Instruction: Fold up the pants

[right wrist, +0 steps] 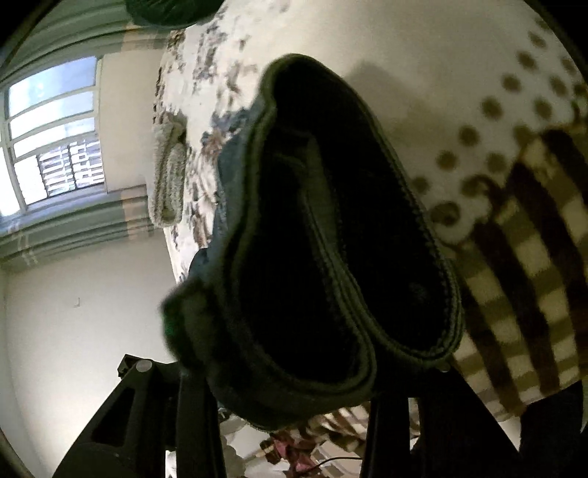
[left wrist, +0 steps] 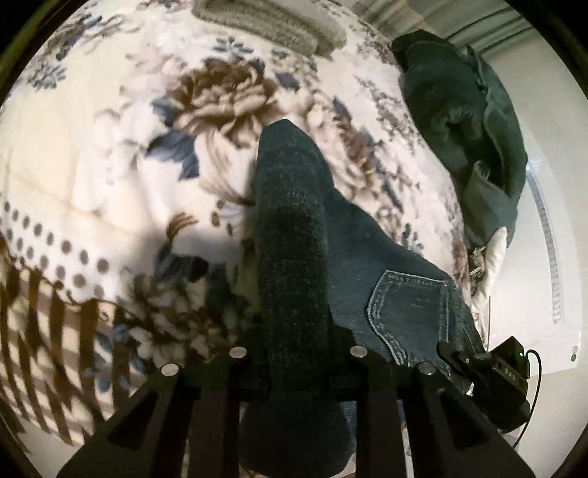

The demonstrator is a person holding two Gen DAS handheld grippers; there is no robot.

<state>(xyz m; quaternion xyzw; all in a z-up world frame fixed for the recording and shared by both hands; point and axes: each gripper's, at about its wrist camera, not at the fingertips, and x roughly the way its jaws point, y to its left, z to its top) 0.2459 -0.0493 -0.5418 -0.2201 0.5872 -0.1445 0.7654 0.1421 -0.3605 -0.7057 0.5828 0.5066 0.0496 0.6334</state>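
Observation:
Dark blue jeans [left wrist: 371,264] lie on a floral blanket [left wrist: 154,121]. A back pocket [left wrist: 408,312] with light stitching shows at the lower right of the left wrist view. My left gripper [left wrist: 296,367] is shut on a thick fold of the jeans that rises between its fingers. In the right wrist view my right gripper [right wrist: 294,386] is shut on the jeans' waistband [right wrist: 323,239], whose dark opening fills the middle of the view. The right gripper's body [left wrist: 492,375] shows beside the pocket in the left wrist view.
A dark green garment [left wrist: 466,121] is heaped at the blanket's far right edge. A folded grey knit [left wrist: 272,22] lies at the far end. The blanket has a dotted and striped border [right wrist: 514,206]. A window [right wrist: 51,136] and white wall are left in the right wrist view.

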